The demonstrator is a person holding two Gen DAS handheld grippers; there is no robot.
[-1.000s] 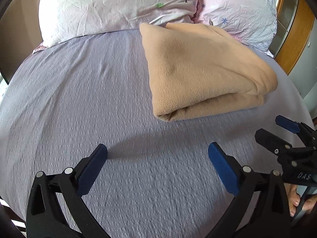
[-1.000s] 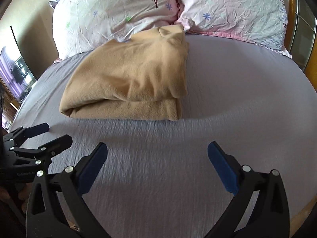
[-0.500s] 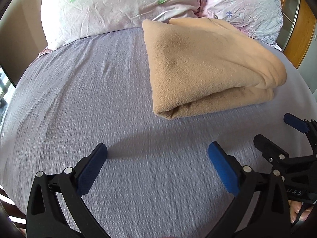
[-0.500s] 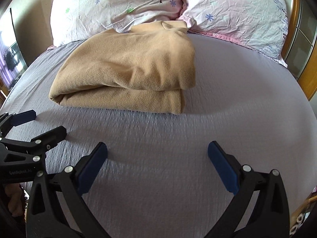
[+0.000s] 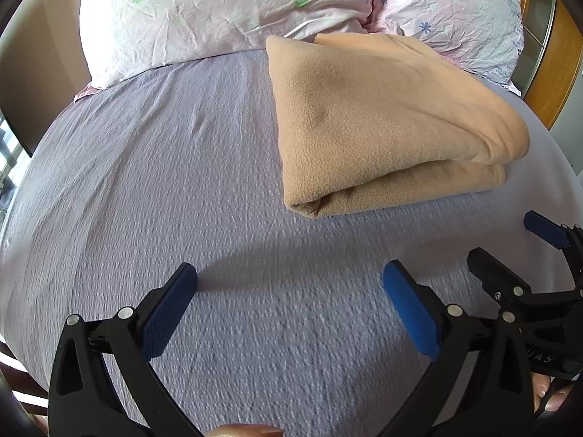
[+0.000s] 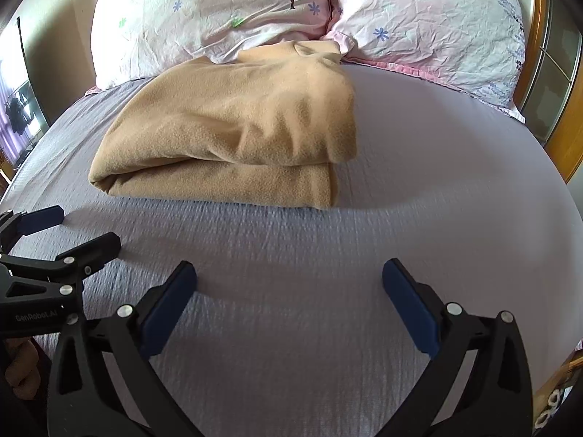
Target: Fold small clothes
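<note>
A tan fleece garment (image 5: 382,123) lies folded in a thick stack on the lilac bed sheet (image 5: 164,182), its far end against the pillows. It also shows in the right wrist view (image 6: 237,134). My left gripper (image 5: 289,291) is open and empty, hovering over bare sheet short of the garment's near left corner. My right gripper (image 6: 289,291) is open and empty over the sheet in front of the garment's near edge. The right gripper shows at the right edge of the left wrist view (image 5: 510,247), and the left gripper shows at the left edge of the right wrist view (image 6: 73,229).
Two floral pillows (image 6: 226,11) (image 6: 437,25) lean at the head of the bed. A wooden frame with glass panels (image 6: 550,83) stands along the right side. The bed edge drops off at left (image 5: 14,189).
Both grippers have moved forward toward the folded garment, which now looks larger and nearer. Both have stayed open and empty.
</note>
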